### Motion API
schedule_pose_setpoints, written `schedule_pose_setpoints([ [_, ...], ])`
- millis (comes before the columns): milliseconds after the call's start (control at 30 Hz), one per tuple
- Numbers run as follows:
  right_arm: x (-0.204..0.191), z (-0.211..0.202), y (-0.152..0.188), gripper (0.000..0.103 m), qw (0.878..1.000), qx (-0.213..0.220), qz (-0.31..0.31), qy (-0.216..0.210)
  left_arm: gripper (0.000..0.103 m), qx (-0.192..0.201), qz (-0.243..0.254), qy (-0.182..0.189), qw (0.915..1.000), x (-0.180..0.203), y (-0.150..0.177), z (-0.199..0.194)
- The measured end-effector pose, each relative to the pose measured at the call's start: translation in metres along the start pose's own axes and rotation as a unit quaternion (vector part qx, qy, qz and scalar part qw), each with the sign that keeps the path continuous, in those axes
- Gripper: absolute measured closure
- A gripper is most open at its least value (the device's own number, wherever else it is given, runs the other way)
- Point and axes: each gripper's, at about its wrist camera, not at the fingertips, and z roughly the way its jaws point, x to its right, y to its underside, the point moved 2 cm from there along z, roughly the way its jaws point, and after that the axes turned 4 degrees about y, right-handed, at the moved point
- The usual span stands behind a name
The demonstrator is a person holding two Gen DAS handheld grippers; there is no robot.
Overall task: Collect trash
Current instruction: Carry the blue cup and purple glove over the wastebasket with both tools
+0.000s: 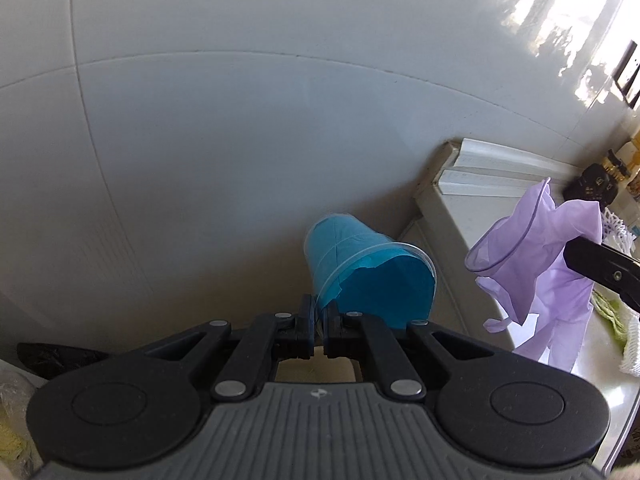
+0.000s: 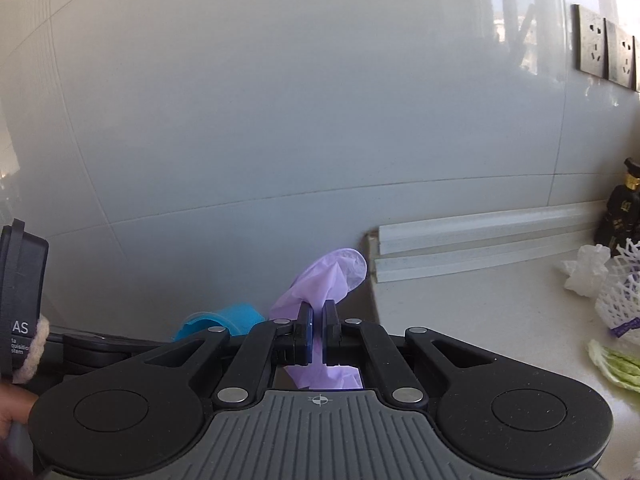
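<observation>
Left tongs (image 1: 319,322), lower centre of the left view: matte black linkage arms on a ribbed grey body, jaws drawn narrow and pinching the thin rim of a clear plastic cup (image 1: 370,270). Cup lying tilted just above the jaws, mouth toward the lower right, stuffed with crumpled blue paper (image 1: 388,292) filling it to the rim. Same blue wad showing at lower left of the right view (image 2: 224,320).

Right tongs (image 2: 319,322), lower centre of the right view: identical build, jaws nearly closed on a limp lilac glove (image 2: 324,280). Thin, glossy, wrinkled rubber, rounded cuff rising above the fingertips, rest hanging between and below the pads. In the left view, glove (image 1: 548,264) at right edge, open rolled cuff facing left, draped from a black finger (image 1: 600,272).

Smooth grey tiled wall (image 1: 240,140) filling the upper frame. Pale stone counter (image 2: 480,320) at right, carrying white foam netting (image 2: 620,292), crumpled white tissue (image 2: 584,272), a green leaf scrap (image 2: 616,366) and a dark bottle (image 2: 622,208). Wall sockets (image 2: 604,46) at upper right.
</observation>
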Motion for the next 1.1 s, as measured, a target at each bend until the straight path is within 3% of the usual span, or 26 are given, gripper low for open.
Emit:
schedule_pose_setpoints([
  [300,-0.015,0.024,0.019,0.102,0.999,-0.043,-0.007,-0.022,0.100,-0.039,-0.021,-0.016,0.9989,-0.022,0.027,0.014],
  [567,-0.026,0.048,0.057,0.102,0.994,-0.103,-0.009,-0.030,0.100,-0.089,-0.024,-0.033,0.9952,-0.035,0.056,0.043],
  [800,-0.034,0.079,0.104,0.102,0.985,-0.170,-0.022,-0.033,0.100,-0.146,-0.024,-0.050,0.9877,-0.047,0.088,0.076],
  [1100,-0.033,0.124,0.165,0.101,0.968,-0.250,-0.028,-0.023,0.100,-0.194,0.002,-0.043,0.9799,-0.062,0.121,0.119],
])
